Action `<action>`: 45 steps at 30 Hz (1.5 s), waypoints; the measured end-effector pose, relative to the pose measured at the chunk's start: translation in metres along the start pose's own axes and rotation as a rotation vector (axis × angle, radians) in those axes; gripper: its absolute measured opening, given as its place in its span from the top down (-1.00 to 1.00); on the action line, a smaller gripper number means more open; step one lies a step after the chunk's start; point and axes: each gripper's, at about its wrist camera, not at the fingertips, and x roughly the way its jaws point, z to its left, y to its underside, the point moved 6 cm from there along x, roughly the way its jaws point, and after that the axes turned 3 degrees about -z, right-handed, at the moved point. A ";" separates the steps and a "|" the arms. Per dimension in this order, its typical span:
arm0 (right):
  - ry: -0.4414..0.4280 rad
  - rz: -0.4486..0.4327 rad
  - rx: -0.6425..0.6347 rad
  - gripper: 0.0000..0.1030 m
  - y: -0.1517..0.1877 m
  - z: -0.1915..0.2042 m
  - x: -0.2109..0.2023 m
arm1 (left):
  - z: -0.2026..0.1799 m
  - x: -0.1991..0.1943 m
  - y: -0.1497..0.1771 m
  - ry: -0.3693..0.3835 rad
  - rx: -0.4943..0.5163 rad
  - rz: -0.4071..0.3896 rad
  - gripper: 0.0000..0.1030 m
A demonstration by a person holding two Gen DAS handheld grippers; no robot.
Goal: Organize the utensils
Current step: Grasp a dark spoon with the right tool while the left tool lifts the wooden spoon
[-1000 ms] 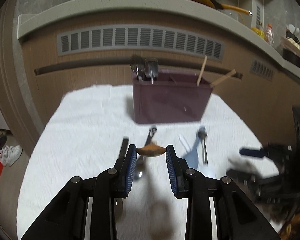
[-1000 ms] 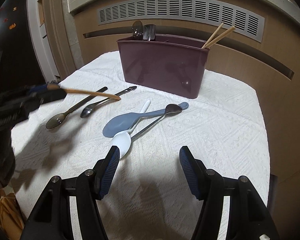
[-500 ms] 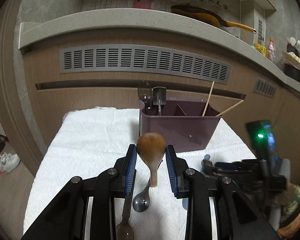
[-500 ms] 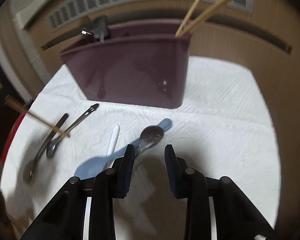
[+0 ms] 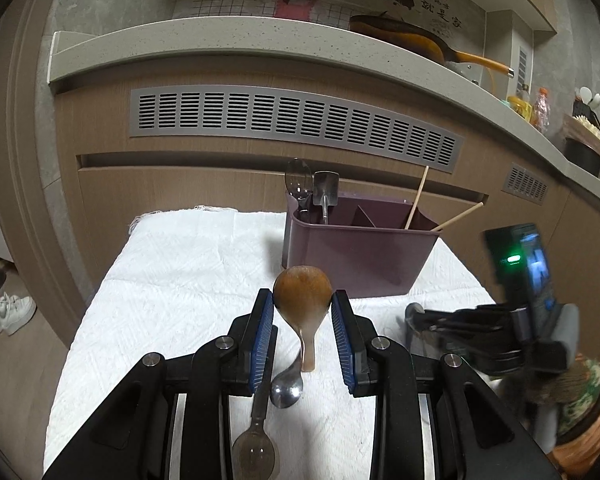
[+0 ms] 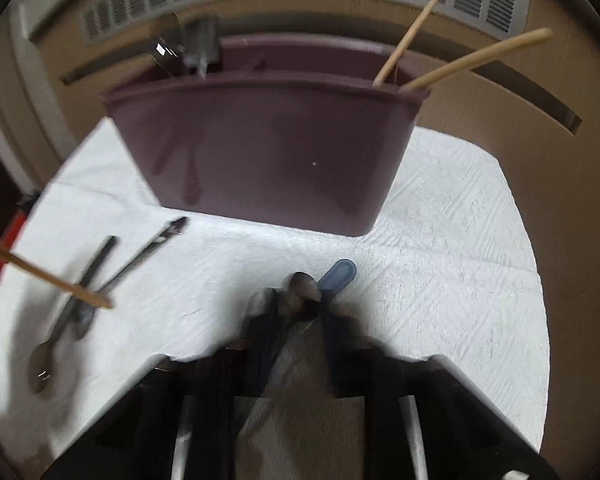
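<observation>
wooden spoon [image 5: 302, 298] clamped in left gripper [image 5: 302, 334] jaws above towel [image 5: 172, 280].

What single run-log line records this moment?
left gripper: holds wooden spoon | right gripper: shut on metal spoon | caddy: ahead

White textured cloth [image 5: 188, 264], grey vent grille [image 5: 292, 128], frying pan [image 5: 404, 38] (orange handle), white sneakers [image 5: 12, 312]

I see the desk [image 5: 172, 280] covered by a white textured cloth [image 6: 460, 240], with a purple caddy [image 6: 268, 160] standing near its far edge. Two dark spoons [image 6: 80, 292] lie side by side at my left, and a blue spoon handle [image 6: 340, 274] lies before the caddy.
</observation>
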 end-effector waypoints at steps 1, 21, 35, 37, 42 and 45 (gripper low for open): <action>-0.009 -0.012 -0.005 0.90 0.000 0.000 -0.006 | -0.001 -0.002 0.000 -0.001 0.000 0.000 0.40; 0.026 0.019 0.053 0.42 0.009 -0.018 0.008 | -0.002 -0.007 0.003 -0.015 0.011 0.000 0.40; 0.069 0.025 -0.080 0.57 0.006 0.010 0.019 | 0.010 0.001 0.003 0.009 -0.043 0.010 0.40; 0.047 0.017 -0.091 0.57 0.008 0.012 0.014 | 0.007 0.000 0.002 0.001 -0.031 0.016 0.40; -0.005 -0.056 -0.101 0.57 0.010 0.011 -0.018 | -0.004 -0.003 -0.001 -0.014 0.000 0.023 0.40; -0.015 -0.125 -0.123 0.58 0.006 0.012 -0.046 | -0.012 -0.008 -0.006 -0.017 0.019 0.012 0.40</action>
